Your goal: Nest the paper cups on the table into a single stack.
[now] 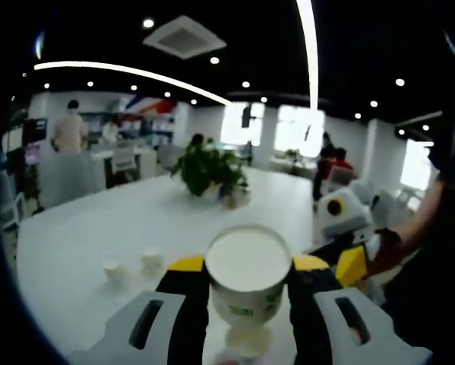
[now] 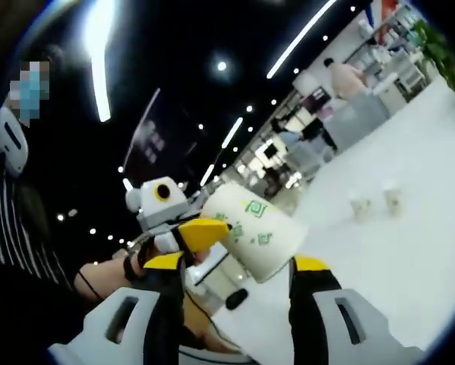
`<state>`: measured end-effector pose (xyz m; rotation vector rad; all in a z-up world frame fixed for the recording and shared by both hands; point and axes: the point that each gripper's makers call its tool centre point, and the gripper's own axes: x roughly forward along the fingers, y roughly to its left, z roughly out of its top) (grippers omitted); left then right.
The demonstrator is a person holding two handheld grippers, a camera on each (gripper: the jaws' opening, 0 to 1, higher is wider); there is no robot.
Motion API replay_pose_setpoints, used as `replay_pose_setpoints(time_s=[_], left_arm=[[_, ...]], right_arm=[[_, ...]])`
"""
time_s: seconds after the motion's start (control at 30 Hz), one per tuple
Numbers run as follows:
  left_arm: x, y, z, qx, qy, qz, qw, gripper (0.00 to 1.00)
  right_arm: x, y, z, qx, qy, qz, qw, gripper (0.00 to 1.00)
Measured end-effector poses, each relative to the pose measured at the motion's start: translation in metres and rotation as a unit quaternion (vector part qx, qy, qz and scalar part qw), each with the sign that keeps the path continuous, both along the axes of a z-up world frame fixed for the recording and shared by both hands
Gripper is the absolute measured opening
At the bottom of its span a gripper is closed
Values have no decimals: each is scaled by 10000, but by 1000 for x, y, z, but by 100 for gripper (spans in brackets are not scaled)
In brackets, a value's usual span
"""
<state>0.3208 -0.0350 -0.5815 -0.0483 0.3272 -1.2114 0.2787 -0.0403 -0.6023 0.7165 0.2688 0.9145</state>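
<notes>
White table (image 1: 83,236) wide open at 10 o'clock; two cups (image 1: 132,266) stand there. Your left gripper (image 1: 247,283) clamps a cup (image 1: 248,277). Right gripper (image 2: 238,285): can't tell its grip.

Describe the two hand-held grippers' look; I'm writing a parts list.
Left hand-held gripper: two black jaws with yellow tips, rising from light grey slotted bodies. Right hand-held gripper: the same black jaws, yellow tips and grey slotted bodies. In the right gripper view, the person wears a dark, white-striped sleeve.
</notes>
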Motion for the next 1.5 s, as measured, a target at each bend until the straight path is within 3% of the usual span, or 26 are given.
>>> replay_pose_setpoints(time_s=[0.07,0.23,0.3,0.43,0.53,0.63,1.03,1.13,1.3,1.5], left_arm=[[1,3,1,-152,172,13,9997,39],[0,6,7,-338,280,-16,9990,39],[-2,6,12,-510,159,-86,9985,39],[-6,7,16,-673,188,-149,9974,39],[-8,7,15,-654,172,-176,9976,39],[-13,8,16,-638,-61,-264,9976,39],[-25,4,15,-741,33,-489,9961,39],[-29,2,15,-762,-4,-578,9954,39],[-34,1,14,-702,-118,-694,9950,39],[-37,0,14,-717,-173,-727,9946,40]], right_arm=[[2,-3,7,196,-11,-11,9998,48],[5,-10,20,396,-123,-40,9991,42],[6,-13,25,511,-139,-40,9986,38],[5,-16,29,550,-197,3,9983,30],[5,-17,29,602,-215,4,9980,28],[4,-17,32,697,-196,39,9974,27],[-1,-27,41,1145,-156,162,9932,10],[-3,-30,41,1312,-52,221,9911,5],[-8,-31,42,1480,-23,335,9884,3],[-11,-31,47,1863,240,621,9802,0]])
